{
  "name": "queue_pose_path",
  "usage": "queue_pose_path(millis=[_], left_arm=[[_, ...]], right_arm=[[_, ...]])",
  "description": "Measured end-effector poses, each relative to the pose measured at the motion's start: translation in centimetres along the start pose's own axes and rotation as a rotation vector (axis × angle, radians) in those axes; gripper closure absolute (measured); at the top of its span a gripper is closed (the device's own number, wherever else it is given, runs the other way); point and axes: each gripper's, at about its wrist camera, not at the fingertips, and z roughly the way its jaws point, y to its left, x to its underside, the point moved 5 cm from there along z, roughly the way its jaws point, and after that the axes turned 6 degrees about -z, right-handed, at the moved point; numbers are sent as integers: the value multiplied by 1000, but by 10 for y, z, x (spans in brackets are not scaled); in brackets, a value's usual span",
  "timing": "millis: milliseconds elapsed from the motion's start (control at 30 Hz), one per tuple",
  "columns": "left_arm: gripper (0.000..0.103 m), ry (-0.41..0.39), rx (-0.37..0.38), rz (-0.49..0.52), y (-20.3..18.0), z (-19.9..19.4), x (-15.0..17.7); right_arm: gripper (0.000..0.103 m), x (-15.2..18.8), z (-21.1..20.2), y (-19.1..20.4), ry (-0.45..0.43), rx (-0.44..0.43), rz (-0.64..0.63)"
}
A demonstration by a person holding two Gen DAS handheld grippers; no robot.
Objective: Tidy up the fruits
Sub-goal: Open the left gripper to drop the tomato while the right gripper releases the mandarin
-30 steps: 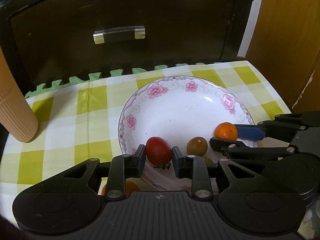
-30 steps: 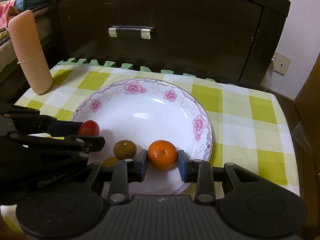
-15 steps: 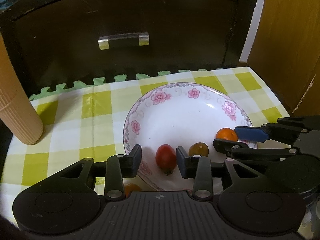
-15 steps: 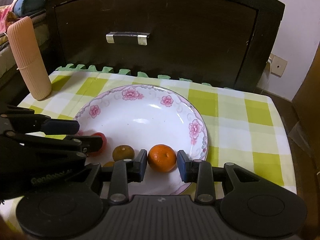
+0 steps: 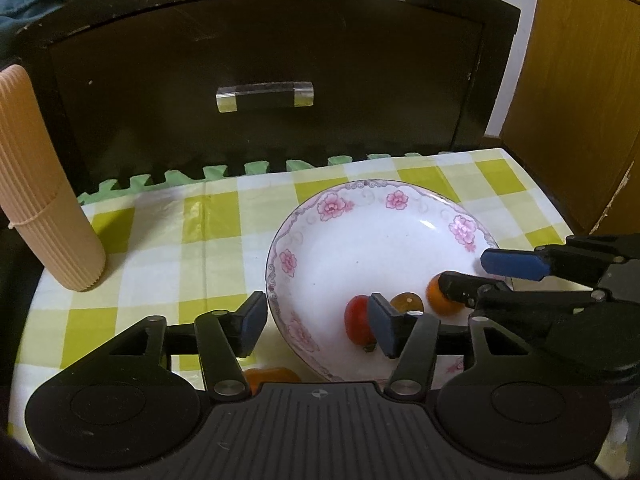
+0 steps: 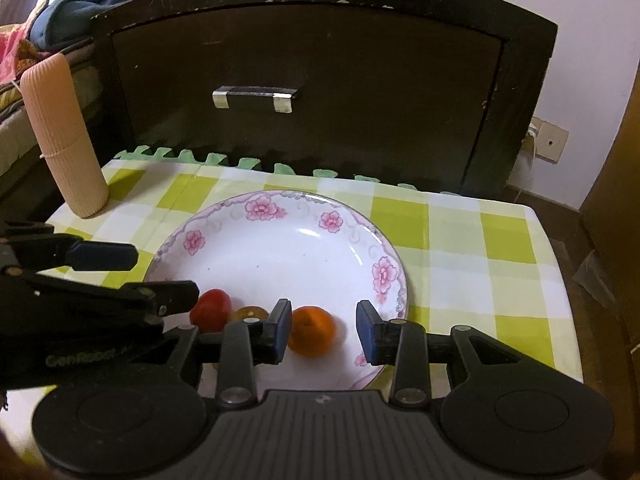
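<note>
A white plate (image 5: pixel 276 272) with pink flowers sits on a yellow-checked cloth. At its near side lie a red tomato (image 5: pixel 354 322), a small brown fruit (image 5: pixel 406 302) and an orange (image 5: pixel 436 302). My left gripper (image 5: pixel 316 326) is open; its right finger covers part of the tomato. My right gripper (image 6: pixel 324 330) is open, with the orange (image 6: pixel 312 330) loose between its fingers, close to the left pad. The tomato (image 6: pixel 212 314) and the brown fruit (image 6: pixel 250 312) lie left of it. Another orange fruit (image 5: pixel 272 376) lies on the cloth under the left gripper.
A ribbed beige cylinder (image 5: pixel 44 208) stands at the cloth's left back corner. Behind the cloth is a dark wooden drawer front with a handle (image 5: pixel 264 96). A wooden panel (image 5: pixel 580 100) rises at the right. The cloth (image 6: pixel 480 256) drops off at its right edge.
Both grippers have opened and drawn back and up. The tomato has left the left gripper and the orange has left the right one; both now rest on the plate.
</note>
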Motion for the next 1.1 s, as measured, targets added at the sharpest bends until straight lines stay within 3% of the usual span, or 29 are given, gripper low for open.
queue_pose_path(millis=[400, 1100], left_arm=[[38, -13, -9, 0, 4, -12, 0], [35, -13, -7, 0, 10, -54, 23]], right_arm=[[68, -3, -17, -9, -26, 12, 30], [68, 25, -60, 30, -14, -61, 16]])
